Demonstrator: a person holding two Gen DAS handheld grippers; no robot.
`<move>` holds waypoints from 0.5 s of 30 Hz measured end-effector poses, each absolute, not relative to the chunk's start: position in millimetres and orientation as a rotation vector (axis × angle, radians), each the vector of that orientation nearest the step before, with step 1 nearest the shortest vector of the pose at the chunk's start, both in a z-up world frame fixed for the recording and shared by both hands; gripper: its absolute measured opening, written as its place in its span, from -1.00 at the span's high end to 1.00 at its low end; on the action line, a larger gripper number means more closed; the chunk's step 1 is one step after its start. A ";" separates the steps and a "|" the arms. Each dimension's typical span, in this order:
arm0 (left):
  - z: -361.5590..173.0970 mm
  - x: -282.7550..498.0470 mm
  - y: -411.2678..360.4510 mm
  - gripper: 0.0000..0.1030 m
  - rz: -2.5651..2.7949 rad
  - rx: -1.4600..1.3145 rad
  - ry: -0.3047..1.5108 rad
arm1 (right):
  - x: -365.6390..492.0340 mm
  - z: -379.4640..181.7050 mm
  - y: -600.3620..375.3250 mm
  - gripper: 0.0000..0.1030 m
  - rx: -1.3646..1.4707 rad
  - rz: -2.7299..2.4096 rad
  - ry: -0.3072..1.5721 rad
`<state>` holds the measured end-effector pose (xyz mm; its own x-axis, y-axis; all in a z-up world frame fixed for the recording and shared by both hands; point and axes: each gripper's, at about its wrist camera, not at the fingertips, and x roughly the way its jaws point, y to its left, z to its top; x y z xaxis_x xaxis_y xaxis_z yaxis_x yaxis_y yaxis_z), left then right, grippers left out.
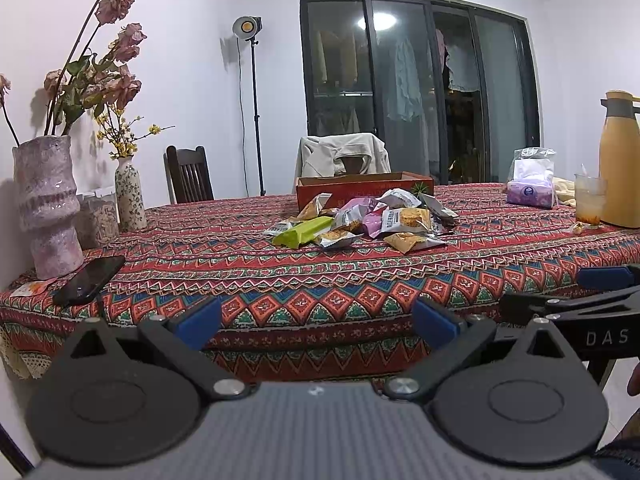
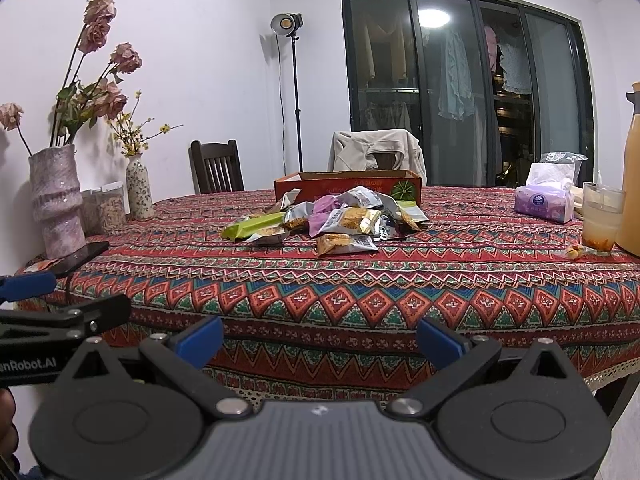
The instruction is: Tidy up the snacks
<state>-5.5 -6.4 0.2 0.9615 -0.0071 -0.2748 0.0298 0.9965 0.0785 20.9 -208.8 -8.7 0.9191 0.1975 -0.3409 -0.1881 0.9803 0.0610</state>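
A heap of snack packets (image 1: 376, 220) (image 2: 340, 220) lies mid-table, silver, purple and orange, with a long green packet (image 1: 302, 232) (image 2: 252, 227) at its left edge. Right behind the heap stands an open red cardboard box (image 1: 362, 188) (image 2: 348, 186). My left gripper (image 1: 316, 320) hangs open in front of the table's near edge, well short of the heap, nothing between its blue pads. My right gripper (image 2: 320, 340) is likewise open and empty at the near edge. Each gripper shows at the side of the other's view.
The table wears a red patterned cloth (image 1: 320, 280) (image 2: 360, 280). At left stand two vases (image 1: 46, 204) (image 1: 130, 194) and a black phone (image 1: 90, 280). At right are a tissue pack (image 1: 530, 188), a cup (image 1: 588, 204) and a yellow jug (image 1: 622, 160). Chairs stand behind.
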 end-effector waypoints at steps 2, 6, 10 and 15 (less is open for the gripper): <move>-0.7 -5.7 -6.6 -1.00 -0.019 0.082 0.280 | 21.0 -9.0 -208.9 -1.00 0.028 0.198 0.355; -1.4 -5.8 -6.5 -1.00 -0.018 0.082 0.281 | 21.4 -10.1 -209.0 -1.00 0.029 0.197 0.358; -2.7 -5.4 -6.1 -1.00 -0.019 0.083 0.289 | 21.5 -10.0 -208.9 -1.00 0.028 0.198 0.357; -1.7 -4.7 -6.2 -1.00 -0.016 0.082 0.290 | 21.5 -10.2 -209.0 -1.00 0.029 0.196 0.358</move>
<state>-4.7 -6.2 -1.7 0.9582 -0.0038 -0.2862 0.0274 0.9965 0.0788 21.5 -209.0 -10.2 0.9178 0.1960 -0.3454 -0.1856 0.9806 0.0631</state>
